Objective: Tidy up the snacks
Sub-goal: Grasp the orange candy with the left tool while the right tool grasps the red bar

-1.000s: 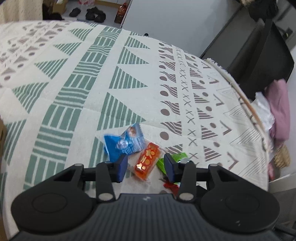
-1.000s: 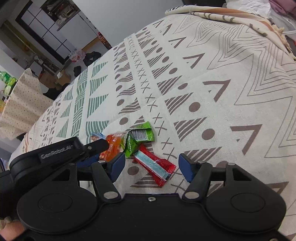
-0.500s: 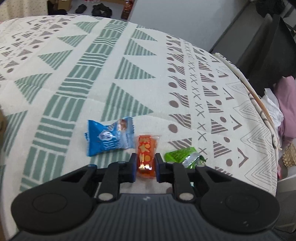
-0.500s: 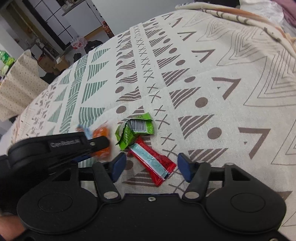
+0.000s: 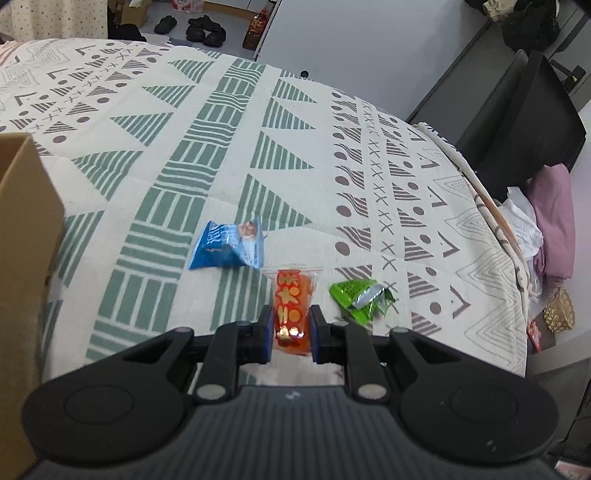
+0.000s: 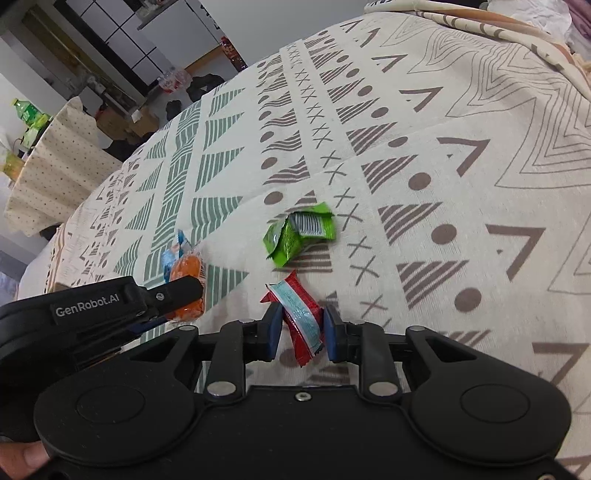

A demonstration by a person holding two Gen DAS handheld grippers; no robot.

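Orange plastic catches the eye first: the orange snack packet [image 5: 291, 314] sits pinched between the blue pads of the left gripper [image 5: 291, 332], its far end sticking out ahead of the fingers over the patterned cloth [image 5: 221, 155]. The right gripper [image 6: 301, 330] has its fingers closed against the sides of the red snack packet [image 6: 301, 317], which has a pale blue stripe down its middle (whether it is lifted off the cloth I cannot tell).

Just beyond the orange packet, a little to its left in the left wrist view, the blue snack packet [image 5: 229, 245] lies crumpled on the green stripes. The green snack packet [image 5: 360, 301] lies on the cloth to the right of the orange one, near it but apart; from the right wrist view it sits just past the red packet, folded, with a barcode showing [image 6: 301, 232].

A cardboard box [image 5: 22, 266] stands at the left edge of the left wrist view, its brown wall rising from the cloth. Shoes [image 5: 205, 31] lie on the floor beyond the cloth's far edge.
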